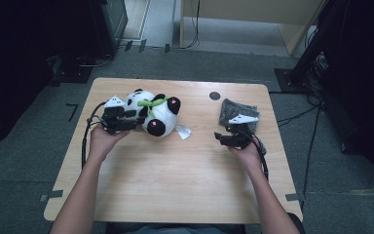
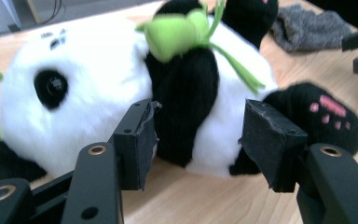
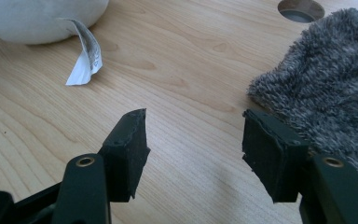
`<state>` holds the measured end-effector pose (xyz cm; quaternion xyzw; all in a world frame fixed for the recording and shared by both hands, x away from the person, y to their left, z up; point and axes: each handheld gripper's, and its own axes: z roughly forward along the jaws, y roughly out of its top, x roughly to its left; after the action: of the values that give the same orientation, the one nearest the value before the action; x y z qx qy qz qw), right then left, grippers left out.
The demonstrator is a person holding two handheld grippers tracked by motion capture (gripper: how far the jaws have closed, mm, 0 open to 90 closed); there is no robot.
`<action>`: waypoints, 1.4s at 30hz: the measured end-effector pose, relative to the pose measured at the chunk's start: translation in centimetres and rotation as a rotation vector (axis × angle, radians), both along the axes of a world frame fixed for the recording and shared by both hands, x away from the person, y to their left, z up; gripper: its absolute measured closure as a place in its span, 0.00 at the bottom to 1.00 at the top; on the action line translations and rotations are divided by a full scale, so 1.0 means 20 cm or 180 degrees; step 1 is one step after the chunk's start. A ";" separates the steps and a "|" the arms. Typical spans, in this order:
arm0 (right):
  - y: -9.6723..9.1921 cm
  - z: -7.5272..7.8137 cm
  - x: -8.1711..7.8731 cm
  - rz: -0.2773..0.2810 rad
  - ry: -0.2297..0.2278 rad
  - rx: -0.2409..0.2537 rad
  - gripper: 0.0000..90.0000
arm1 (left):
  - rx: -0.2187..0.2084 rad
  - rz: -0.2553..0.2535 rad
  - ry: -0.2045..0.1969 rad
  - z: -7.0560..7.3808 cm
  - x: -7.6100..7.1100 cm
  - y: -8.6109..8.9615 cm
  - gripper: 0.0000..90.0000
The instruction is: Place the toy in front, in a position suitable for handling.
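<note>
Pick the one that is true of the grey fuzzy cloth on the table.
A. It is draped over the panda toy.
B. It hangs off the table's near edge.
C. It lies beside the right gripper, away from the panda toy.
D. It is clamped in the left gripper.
C: the grey cloth lies on the table by the right gripper, whose jaws stand open over bare wood, well apart from the panda toy.

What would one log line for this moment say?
left gripper: open, jaws at plush panda | right gripper: open, beside grey cloth | table: wood
</note>
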<state>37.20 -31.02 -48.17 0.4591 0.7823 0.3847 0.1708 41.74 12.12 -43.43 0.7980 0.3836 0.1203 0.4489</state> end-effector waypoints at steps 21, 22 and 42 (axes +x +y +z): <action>-0.03 0.00 -0.01 -0.0047 0.0036 -0.0050 0.46 | 0.0049 -0.0025 -0.0130 0.11 0.13 -0.06 0.48; -0.04 0.00 -0.01 -0.0048 0.0033 -0.0048 0.46 | 0.0038 -0.0026 -0.0097 0.10 0.14 -0.07 0.49; -0.09 0.01 -0.02 -0.0127 0.0023 -0.0041 0.47 | -0.0043 0.0037 -0.0038 0.15 0.12 -0.11 0.89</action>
<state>36.79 -32.87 -47.92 0.4748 0.7761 0.3745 0.1787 44.07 9.87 -40.52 0.7920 0.3864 0.1250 0.4558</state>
